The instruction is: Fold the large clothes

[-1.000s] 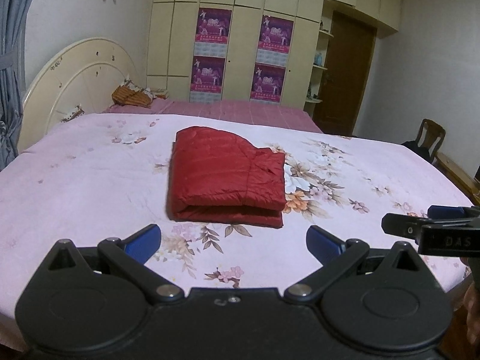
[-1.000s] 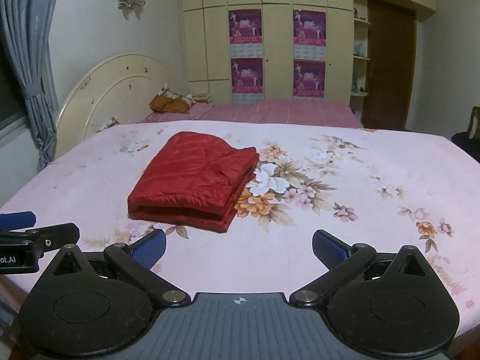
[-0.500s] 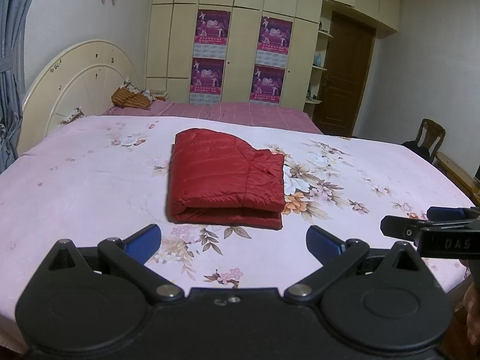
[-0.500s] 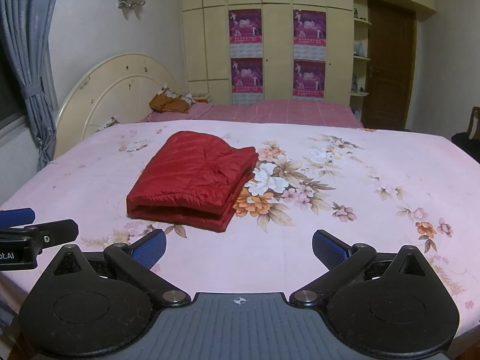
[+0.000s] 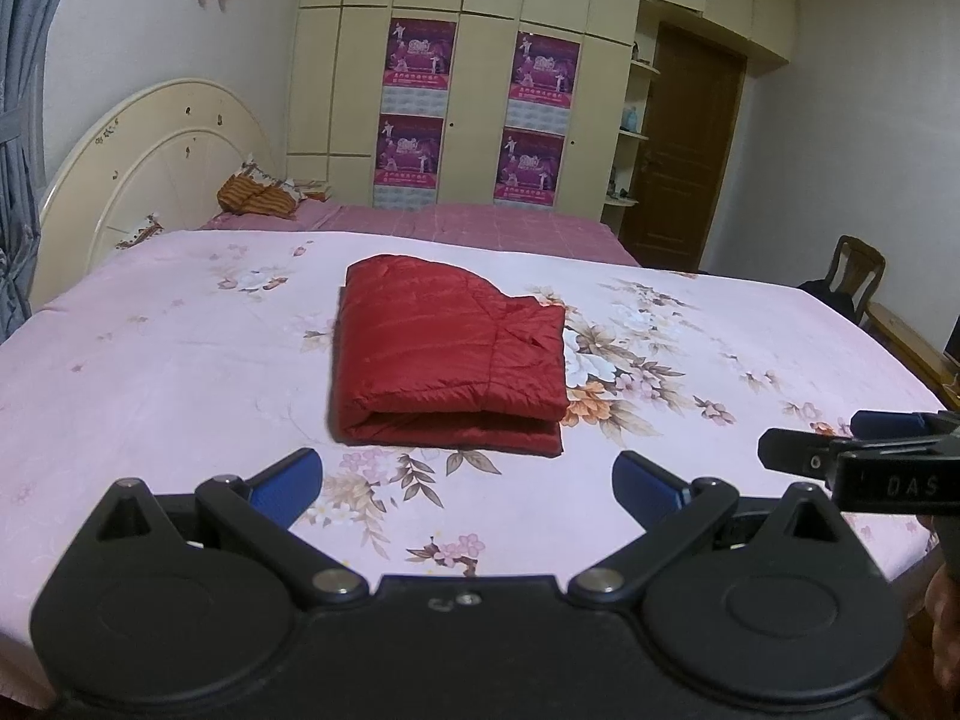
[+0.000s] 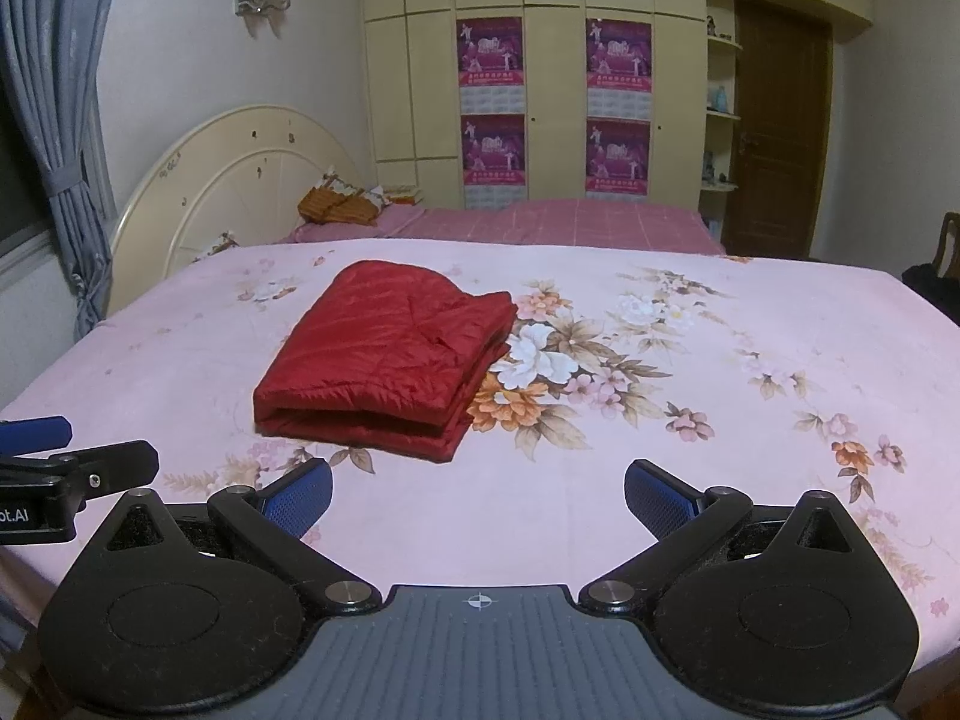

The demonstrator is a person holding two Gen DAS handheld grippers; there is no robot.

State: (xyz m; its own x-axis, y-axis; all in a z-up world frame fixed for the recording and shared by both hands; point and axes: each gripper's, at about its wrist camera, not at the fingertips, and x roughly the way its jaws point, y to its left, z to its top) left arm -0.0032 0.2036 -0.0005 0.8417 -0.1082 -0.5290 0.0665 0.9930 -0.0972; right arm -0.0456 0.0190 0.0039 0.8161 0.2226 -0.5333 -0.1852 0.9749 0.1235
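Red quilted jacket [image 5: 447, 354] folded into a puffy rectangle on a pink floral bed sheet [image 5: 180, 360], left tool [image 5: 468, 483] wide, right tool [image 6: 478, 489] wide, both empty

My left gripper [image 5: 467, 483] has a matte black body with two round discs, triangular cut-outs above them, and silver pivot screws where the black linkage arms meet the base; its fingers [image 5: 287, 480] end in blue textured pads. My right gripper [image 6: 478, 489] has the same black discs and linkages, but a ribbed grey centre plate printed with a small white crosshair mark, and dotted blue pads on its fingers [image 6: 657, 498]. From the side, each unit shows white lettering on black: "DAS" on the right one, "ot.AI" on the left.
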